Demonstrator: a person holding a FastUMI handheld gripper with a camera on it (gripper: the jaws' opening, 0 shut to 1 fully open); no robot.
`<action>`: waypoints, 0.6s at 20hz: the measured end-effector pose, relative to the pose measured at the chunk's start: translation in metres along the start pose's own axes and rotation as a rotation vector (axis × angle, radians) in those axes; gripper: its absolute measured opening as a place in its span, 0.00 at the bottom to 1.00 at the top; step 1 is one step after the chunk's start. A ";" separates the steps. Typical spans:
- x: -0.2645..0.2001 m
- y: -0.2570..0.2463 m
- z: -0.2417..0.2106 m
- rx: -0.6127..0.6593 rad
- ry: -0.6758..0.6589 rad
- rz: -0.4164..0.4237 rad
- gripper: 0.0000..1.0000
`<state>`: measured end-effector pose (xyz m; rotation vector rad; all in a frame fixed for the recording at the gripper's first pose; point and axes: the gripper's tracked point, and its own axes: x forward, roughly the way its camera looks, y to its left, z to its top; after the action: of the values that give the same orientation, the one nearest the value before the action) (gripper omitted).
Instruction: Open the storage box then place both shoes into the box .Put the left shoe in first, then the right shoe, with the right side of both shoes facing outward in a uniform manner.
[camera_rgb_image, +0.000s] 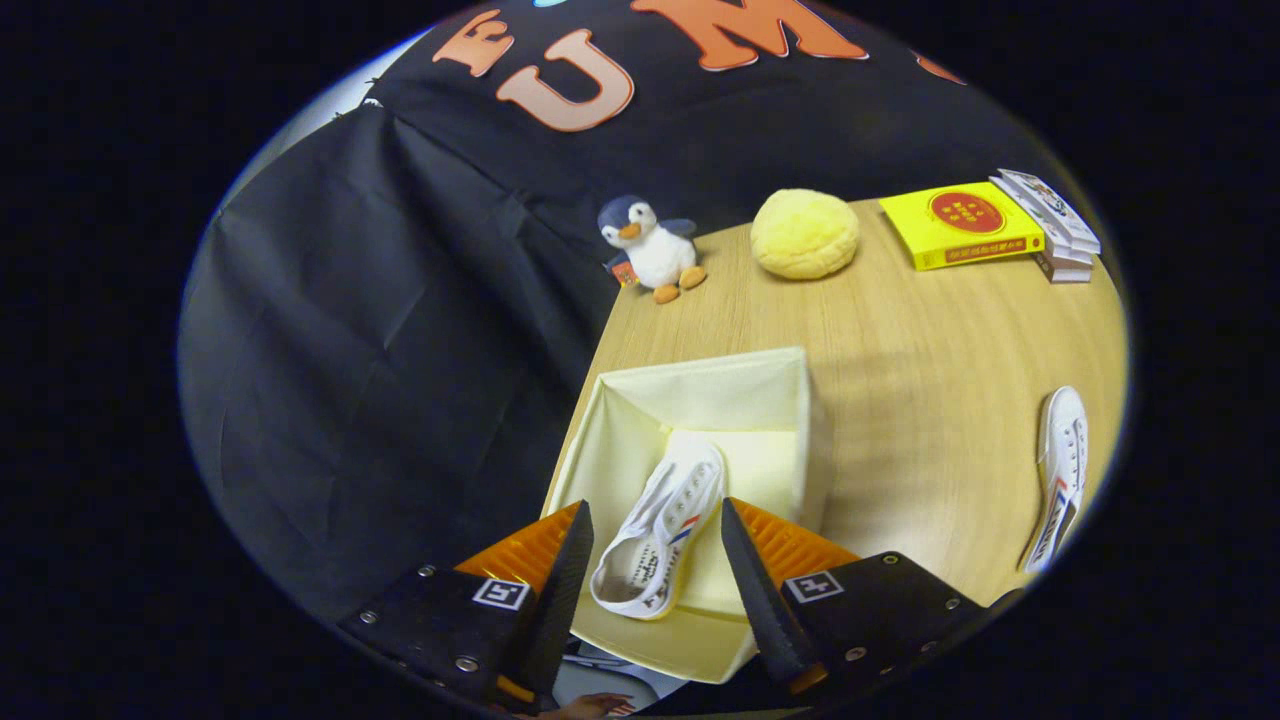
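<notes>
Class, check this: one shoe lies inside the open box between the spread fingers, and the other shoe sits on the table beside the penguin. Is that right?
Not quite. The gripper view shows the second shoe far from the penguin, at the table's opposite side. The rest holds: one shoe lies in the box, between the hand-held gripper's spread fingers.

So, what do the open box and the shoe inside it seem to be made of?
The storage box looks like cream fabric, matte: its walls crease and sag softly. The shoe between the open jaws of the gripper looks like white canvas with a laced eyelet row; its sole is probably rubber.
</notes>
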<state>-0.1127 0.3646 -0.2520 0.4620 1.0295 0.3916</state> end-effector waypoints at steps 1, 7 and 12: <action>-0.010 -0.020 0.004 -0.039 -0.031 -0.030 0.79; -0.080 -0.151 -0.010 -0.121 -0.110 -0.223 0.93; -0.127 -0.271 -0.043 -0.091 -0.091 -0.430 0.94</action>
<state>-0.1833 0.0796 -0.3252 0.1663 0.9870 0.0323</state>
